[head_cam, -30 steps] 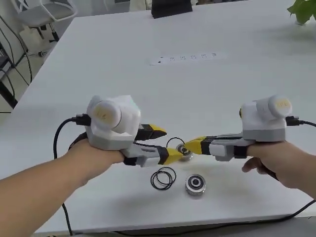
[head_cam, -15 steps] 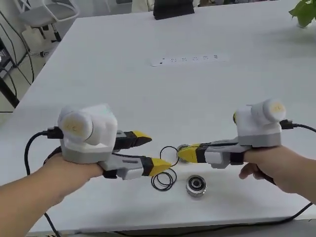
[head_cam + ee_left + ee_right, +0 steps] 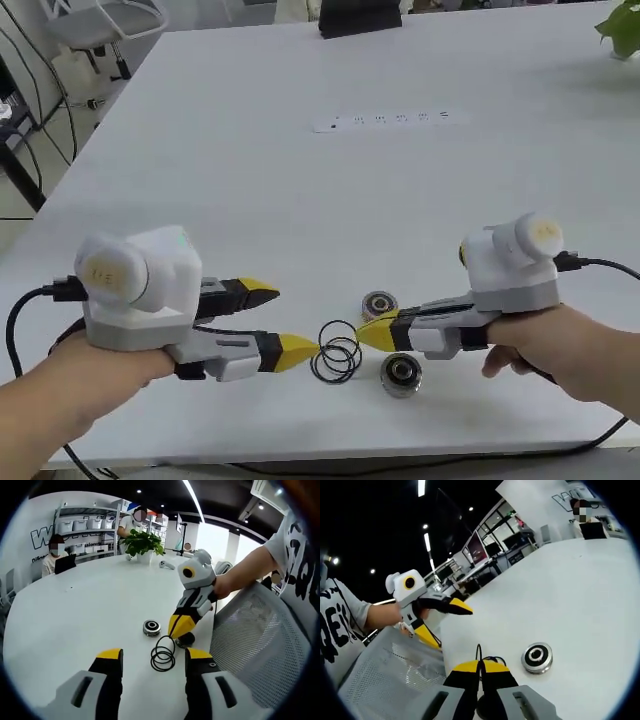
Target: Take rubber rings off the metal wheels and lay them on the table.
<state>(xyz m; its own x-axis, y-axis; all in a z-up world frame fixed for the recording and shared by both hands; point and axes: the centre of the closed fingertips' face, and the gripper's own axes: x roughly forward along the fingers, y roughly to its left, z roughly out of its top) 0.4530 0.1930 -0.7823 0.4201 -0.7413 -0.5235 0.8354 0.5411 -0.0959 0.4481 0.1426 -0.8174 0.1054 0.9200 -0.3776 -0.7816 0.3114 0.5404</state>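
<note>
A person holds two tools over a wide white desk [image 3: 300,180]. A potted plant [image 3: 620,25] sits at its far right corner, and a white socket strip [image 3: 385,120] is set flat into the top near the middle.

The left tongs [image 3: 276,320], near the front edge on the person's left, are released. Their two yellow tips are well apart, aimed towards the work and touching nothing. The right tongs [image 3: 372,335] point in from the opposite side, facing the left ones but apart from them. Their yellow tips are clenched together on a thin black strand of the rubber rings [image 3: 338,355].

A metal wheel [image 3: 379,304] lies flat on the desk just beyond the right tips. A second metal wheel [image 3: 401,372] lies flat just on the near side of them, towards the person.

The rubber rings are a small tangle of overlapping black loops. They lie on the desk between the two pairs of tongs, beside both wheels and off them, with one loop running up to the right tips.
</note>
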